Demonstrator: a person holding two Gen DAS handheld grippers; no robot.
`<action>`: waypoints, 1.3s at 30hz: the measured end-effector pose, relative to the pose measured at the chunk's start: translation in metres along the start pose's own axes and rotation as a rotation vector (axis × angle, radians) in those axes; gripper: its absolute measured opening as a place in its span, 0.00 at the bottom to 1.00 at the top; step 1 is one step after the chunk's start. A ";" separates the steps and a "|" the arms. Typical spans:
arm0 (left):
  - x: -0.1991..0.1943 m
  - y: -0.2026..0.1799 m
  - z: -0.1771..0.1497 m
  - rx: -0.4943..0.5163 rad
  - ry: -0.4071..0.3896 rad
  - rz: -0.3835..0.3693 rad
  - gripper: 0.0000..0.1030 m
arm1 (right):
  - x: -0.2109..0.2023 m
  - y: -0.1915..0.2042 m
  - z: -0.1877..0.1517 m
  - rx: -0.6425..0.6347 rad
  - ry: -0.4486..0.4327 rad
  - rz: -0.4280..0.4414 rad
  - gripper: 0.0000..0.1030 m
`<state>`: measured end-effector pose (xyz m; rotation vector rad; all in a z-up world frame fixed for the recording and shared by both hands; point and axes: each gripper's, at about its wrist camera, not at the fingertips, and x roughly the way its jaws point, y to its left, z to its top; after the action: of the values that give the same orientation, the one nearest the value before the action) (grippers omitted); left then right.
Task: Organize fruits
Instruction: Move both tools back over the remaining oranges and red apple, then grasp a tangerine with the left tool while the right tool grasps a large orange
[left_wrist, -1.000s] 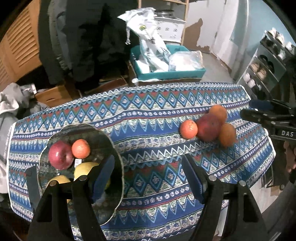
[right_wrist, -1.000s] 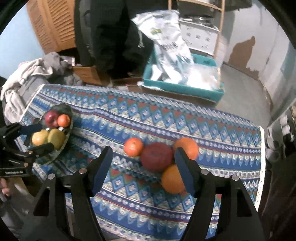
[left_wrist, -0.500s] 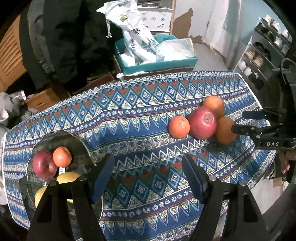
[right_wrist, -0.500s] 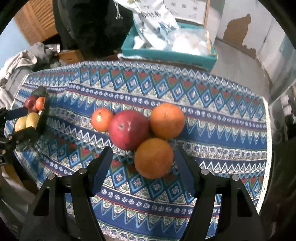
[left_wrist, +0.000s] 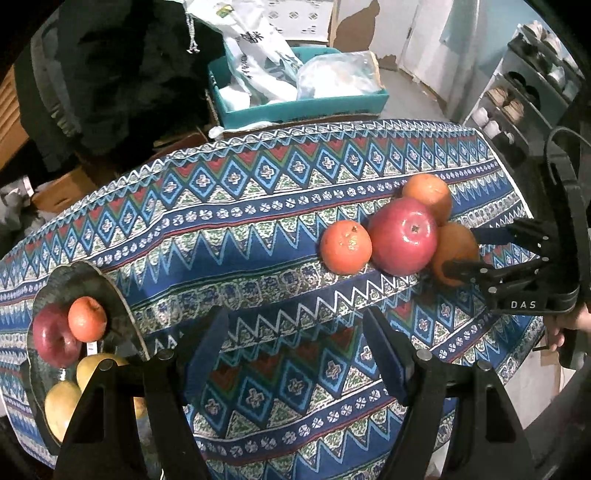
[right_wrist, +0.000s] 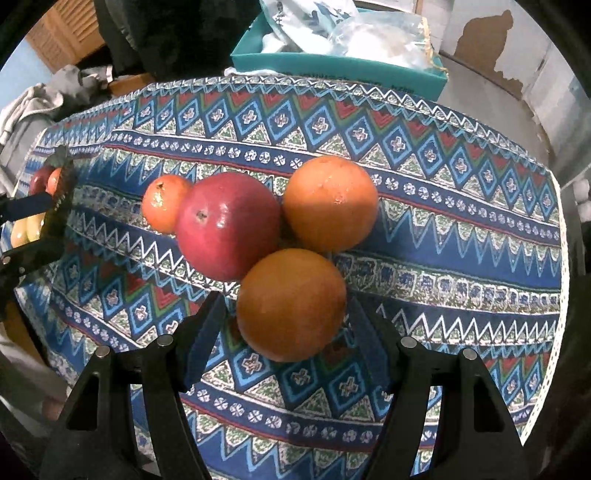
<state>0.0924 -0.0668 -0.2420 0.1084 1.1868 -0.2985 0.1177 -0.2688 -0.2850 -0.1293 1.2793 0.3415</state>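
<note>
The right gripper (right_wrist: 284, 336) hangs steeply over a cluster of four fruits on the patterned tablecloth (right_wrist: 461, 236), its jaws spread and straddling the near orange (right_wrist: 291, 304), which sits between the blue pads (right_wrist: 201, 345) without visibly being pressed by them; that spacing suits a grasp from above, since the orange is the one fruit of the cluster with open cloth on its near side. From that orange, the red apple (right_wrist: 229, 225) lies at about ten o'clock and touches it, the far orange (right_wrist: 330, 203) lies at about one o'clock, and a small orange (right_wrist: 162, 206) sits beyond the apple at roughly ten o'clock. The tight packing probably means a closing pad could nudge the apple aside. In the left wrist view the left gripper (left_wrist: 295, 354) is likewise spread with nothing between its fingers, poised above bare cloth between the cluster at two o'clock and the dark glass dish (left_wrist: 110, 291) at nine o'clock. The dish already carries a red apple, a small orange and what look like two yellow fruits, so it seems to be the collecting place, and about half the fruit appears sorted. The left tool's waiting position near the dish may be meant to steady it or take the next fruit, though that is only a guess. A hand (left_wrist: 570, 328) grips the right tool at the frame's three o'clock edge.
</note>
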 end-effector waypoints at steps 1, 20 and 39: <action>0.002 -0.001 0.001 0.008 0.001 0.003 0.75 | 0.003 0.000 0.001 -0.008 -0.002 0.001 0.68; 0.053 -0.033 0.035 0.127 0.057 -0.042 0.75 | 0.002 -0.027 -0.003 0.078 -0.052 0.027 0.63; 0.098 -0.042 0.047 0.225 0.079 -0.020 0.75 | -0.021 -0.055 -0.003 0.143 -0.092 0.048 0.63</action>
<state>0.1560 -0.1356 -0.3116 0.3074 1.2300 -0.4484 0.1274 -0.3252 -0.2705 0.0386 1.2131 0.2925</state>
